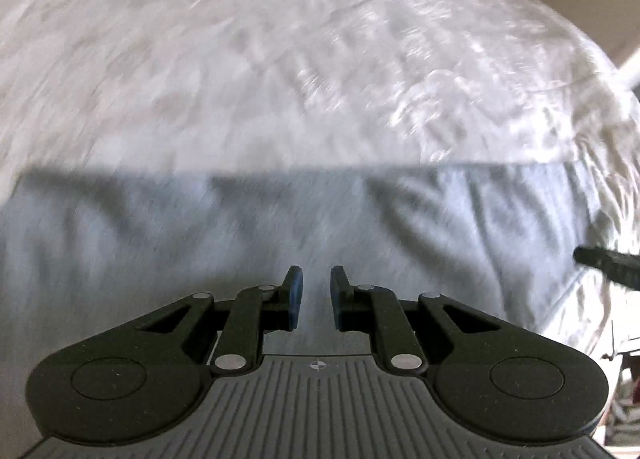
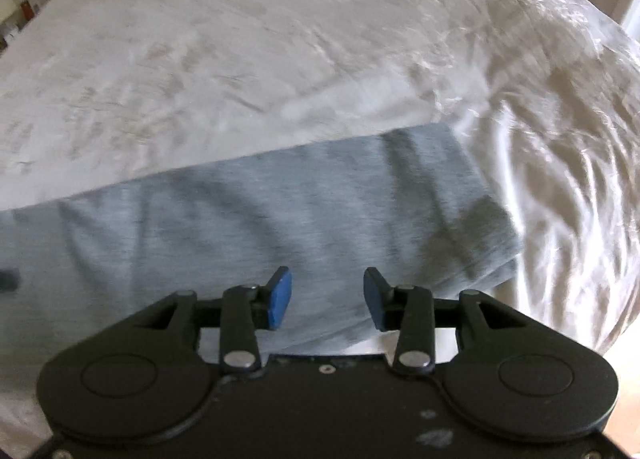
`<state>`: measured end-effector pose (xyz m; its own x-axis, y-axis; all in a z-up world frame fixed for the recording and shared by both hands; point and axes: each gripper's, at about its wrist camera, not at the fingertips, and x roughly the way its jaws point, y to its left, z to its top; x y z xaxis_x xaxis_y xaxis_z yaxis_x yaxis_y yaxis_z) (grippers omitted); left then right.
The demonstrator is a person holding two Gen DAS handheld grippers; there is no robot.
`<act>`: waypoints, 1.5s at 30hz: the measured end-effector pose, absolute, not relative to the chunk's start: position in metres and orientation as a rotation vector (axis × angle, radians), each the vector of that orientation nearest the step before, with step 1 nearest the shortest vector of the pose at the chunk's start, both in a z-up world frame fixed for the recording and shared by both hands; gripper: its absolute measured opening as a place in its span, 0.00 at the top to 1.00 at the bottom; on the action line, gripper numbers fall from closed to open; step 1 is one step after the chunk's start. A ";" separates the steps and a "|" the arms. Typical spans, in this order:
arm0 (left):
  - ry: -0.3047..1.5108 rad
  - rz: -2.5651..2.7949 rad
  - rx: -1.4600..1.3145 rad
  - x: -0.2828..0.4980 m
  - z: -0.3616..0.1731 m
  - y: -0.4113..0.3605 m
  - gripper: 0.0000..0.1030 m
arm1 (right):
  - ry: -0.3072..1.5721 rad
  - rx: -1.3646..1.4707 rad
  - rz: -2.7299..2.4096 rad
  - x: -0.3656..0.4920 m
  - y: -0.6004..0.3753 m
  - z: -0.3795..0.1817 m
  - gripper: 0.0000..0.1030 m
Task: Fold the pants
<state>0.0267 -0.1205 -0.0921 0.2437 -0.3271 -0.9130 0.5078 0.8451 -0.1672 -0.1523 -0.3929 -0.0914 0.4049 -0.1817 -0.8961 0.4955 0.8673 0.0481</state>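
Note:
Grey-blue pants [image 1: 280, 219] lie flat on a white bed cover, folded into a wide band whose far edge is straight. In the right wrist view the pants [image 2: 280, 211] end in a squared corner at the right. My left gripper [image 1: 316, 279] hovers over the pants with its blue pads a narrow gap apart and nothing between them. My right gripper [image 2: 328, 283] is open and empty above the pants' near right part. A dark tip of the right gripper [image 1: 608, 263] shows at the right edge of the left wrist view.
The white crinkled bed cover [image 2: 280, 39] fills the far half of both views and drops off at the right [image 2: 580, 199]. A wall and pale furniture [image 1: 624, 71] stand beyond the bed's right corner. Both views are motion-blurred.

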 end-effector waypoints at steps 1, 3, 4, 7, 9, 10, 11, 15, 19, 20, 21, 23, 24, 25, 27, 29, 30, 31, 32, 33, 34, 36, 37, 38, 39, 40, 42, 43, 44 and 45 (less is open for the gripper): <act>1.177 -0.564 0.182 0.031 -0.093 -0.122 0.86 | 1.066 0.340 -0.423 -0.148 -0.384 -0.089 0.59; 1.174 -0.499 0.175 0.048 -0.100 -0.119 0.86 | 1.054 0.337 -0.390 -0.146 -0.369 -0.082 0.59; 1.184 -0.454 0.172 0.054 -0.104 -0.113 0.86 | 1.048 0.326 -0.366 -0.141 -0.361 -0.080 0.59; 1.223 -0.322 0.153 0.074 -0.120 -0.084 0.86 | 1.043 0.319 -0.307 -0.127 -0.343 -0.080 0.59; 1.233 -0.288 0.118 0.083 -0.122 -0.063 0.86 | 1.042 0.306 -0.273 -0.113 -0.332 -0.082 0.59; 1.233 -0.282 0.117 0.086 -0.121 -0.056 0.86 | 1.041 0.300 -0.251 -0.105 -0.327 -0.083 0.59; 1.231 -0.281 0.122 0.087 -0.121 -0.053 0.86 | 1.040 0.298 -0.227 -0.096 -0.321 -0.085 0.59; 1.227 -0.300 0.132 0.089 -0.119 -0.045 0.86 | 1.044 0.278 -0.129 -0.060 -0.299 -0.091 0.61; 1.230 -0.279 0.110 0.086 -0.117 -0.039 0.86 | 1.084 0.248 -0.054 -0.020 -0.279 -0.108 0.62; 1.233 -0.272 0.104 0.083 -0.117 -0.039 0.86 | 1.094 0.231 -0.049 -0.010 -0.276 -0.114 0.62; 1.236 -0.263 0.096 0.081 -0.116 -0.036 0.86 | 1.099 0.224 -0.050 -0.002 -0.276 -0.118 0.62; 1.236 -0.248 0.078 0.077 -0.112 -0.032 0.85 | 1.095 0.244 -0.059 0.013 -0.281 -0.123 0.62; 1.236 -0.240 0.072 0.074 -0.110 -0.031 0.85 | 1.085 0.258 -0.066 0.017 -0.286 -0.123 0.62; 1.238 -0.232 0.066 0.071 -0.108 -0.029 0.85 | 1.070 0.271 -0.074 0.020 -0.291 -0.121 0.62; 1.242 -0.219 0.052 0.066 -0.105 -0.028 0.85 | 1.040 0.292 -0.096 0.021 -0.305 -0.115 0.62; 1.245 -0.212 0.038 0.058 -0.100 -0.031 0.85 | 1.012 0.321 -0.120 0.013 -0.322 -0.109 0.60; 1.244 -0.214 0.033 0.054 -0.099 -0.034 0.85 | 1.001 0.334 -0.134 0.008 -0.332 -0.107 0.60; 1.242 -0.217 0.029 0.050 -0.096 -0.038 0.85 | 0.991 0.346 -0.153 -0.001 -0.343 -0.104 0.59; 1.240 -0.221 0.029 0.046 -0.093 -0.045 0.85 | 0.980 0.358 -0.173 -0.012 -0.355 -0.101 0.58; 1.238 -0.227 0.031 0.041 -0.091 -0.052 0.85 | 0.971 0.372 -0.194 -0.025 -0.369 -0.098 0.57; 1.237 -0.230 0.031 0.035 -0.089 -0.058 0.85 | 0.967 0.383 -0.210 -0.037 -0.382 -0.096 0.55; 1.236 -0.237 0.029 0.023 -0.084 -0.075 0.85 | 0.967 0.394 -0.243 -0.059 -0.410 -0.094 0.52; 1.235 -0.239 0.028 0.016 -0.082 -0.085 0.85 | 0.969 0.397 -0.262 -0.074 -0.426 -0.093 0.52; 1.235 -0.240 0.025 0.010 -0.080 -0.092 0.85 | 0.971 0.399 -0.279 -0.087 -0.440 -0.092 0.51; 1.236 -0.240 0.018 0.003 -0.079 -0.101 0.85 | 0.973 0.403 -0.297 -0.101 -0.457 -0.090 0.50; 1.240 -0.242 0.011 -0.004 -0.079 -0.111 0.85 | 0.974 0.406 -0.315 -0.114 -0.470 -0.090 0.49; 1.249 -0.247 0.010 -0.015 -0.081 -0.128 0.85 | 0.975 0.416 -0.348 -0.138 -0.498 -0.090 0.45; 1.254 -0.252 0.014 -0.022 -0.082 -0.139 0.85 | 0.976 0.426 -0.365 -0.151 -0.513 -0.090 0.43; 1.259 -0.257 0.018 -0.025 -0.084 -0.150 0.85 | 0.977 0.437 -0.372 -0.158 -0.526 -0.092 0.43; 1.263 -0.263 0.022 -0.028 -0.086 -0.160 0.85 | 0.980 0.449 -0.373 -0.164 -0.540 -0.094 0.43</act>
<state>-0.0281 -0.1595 -0.0861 0.2768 -0.1837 -0.9432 0.2076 0.9698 -0.1279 -0.1642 -0.5396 -0.0941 0.5071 -0.1001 -0.8560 0.4948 0.8470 0.1941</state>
